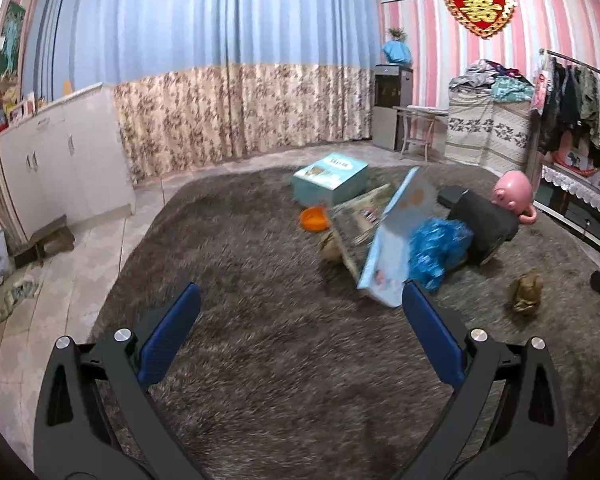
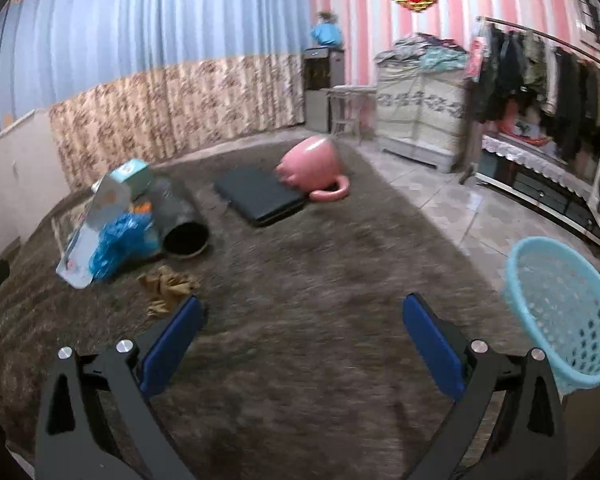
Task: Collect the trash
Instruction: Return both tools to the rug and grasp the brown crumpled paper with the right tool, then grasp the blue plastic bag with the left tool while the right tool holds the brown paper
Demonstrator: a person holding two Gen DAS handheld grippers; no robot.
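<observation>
A crumpled brown paper wad (image 1: 526, 293) lies on the brown shag rug; in the right wrist view it (image 2: 168, 286) sits just beyond my right gripper's left finger. A crumpled blue plastic bag (image 1: 436, 250) (image 2: 122, 240) lies against a tilted light-blue book (image 1: 396, 240) (image 2: 94, 228). A second brown wad (image 1: 329, 246) lies behind the book. A light-blue mesh basket (image 2: 562, 312) stands at the rug's right edge. My left gripper (image 1: 300, 312) is open and empty over the rug. My right gripper (image 2: 302, 320) is open and empty too.
A black cylindrical bin (image 2: 180, 220) lies on its side by a pink pig-shaped pot (image 2: 312, 168) and a dark flat case (image 2: 260, 200). A teal box (image 1: 330, 178) and orange dish (image 1: 314, 218) sit farther back. White cabinets (image 1: 60, 160) stand left, a clothes rack (image 2: 540, 68) right.
</observation>
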